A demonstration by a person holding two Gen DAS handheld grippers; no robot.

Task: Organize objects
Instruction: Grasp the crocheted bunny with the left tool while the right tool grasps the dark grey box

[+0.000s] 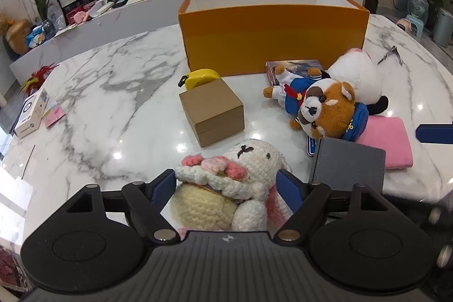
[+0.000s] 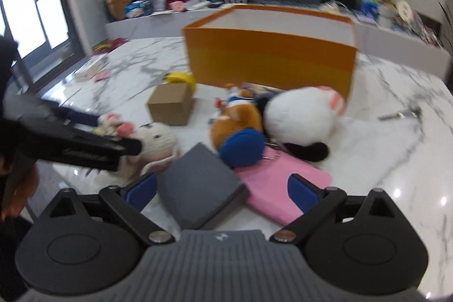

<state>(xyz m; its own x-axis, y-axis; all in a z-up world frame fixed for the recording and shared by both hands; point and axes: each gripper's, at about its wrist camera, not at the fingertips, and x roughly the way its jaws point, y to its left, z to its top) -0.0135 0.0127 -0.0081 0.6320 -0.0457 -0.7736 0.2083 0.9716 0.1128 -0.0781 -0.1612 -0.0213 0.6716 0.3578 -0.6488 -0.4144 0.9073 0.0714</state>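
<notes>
My left gripper [image 1: 226, 186] has its blue pads on both sides of a crocheted white bunny [image 1: 240, 174] with pink flowers, lying on the marble table [image 1: 113, 92]; it looks shut on it. The bunny also shows in the right wrist view [image 2: 154, 142], with the left gripper's finger over it. My right gripper [image 2: 222, 190] is open over a grey box [image 2: 198, 188] and a pink pouch [image 2: 283, 188]. A large orange box [image 1: 271, 38] stands open at the back [image 2: 269, 61].
A brown cardboard box [image 1: 212, 112], a yellow tape measure [image 1: 201, 77], a red panda plush [image 1: 325, 106], a white plush [image 1: 356, 75] and a book [image 1: 294, 67] lie before the orange box. A white carton [image 1: 31, 115] lies far left. A metal tool [image 1: 392, 53] lies far right.
</notes>
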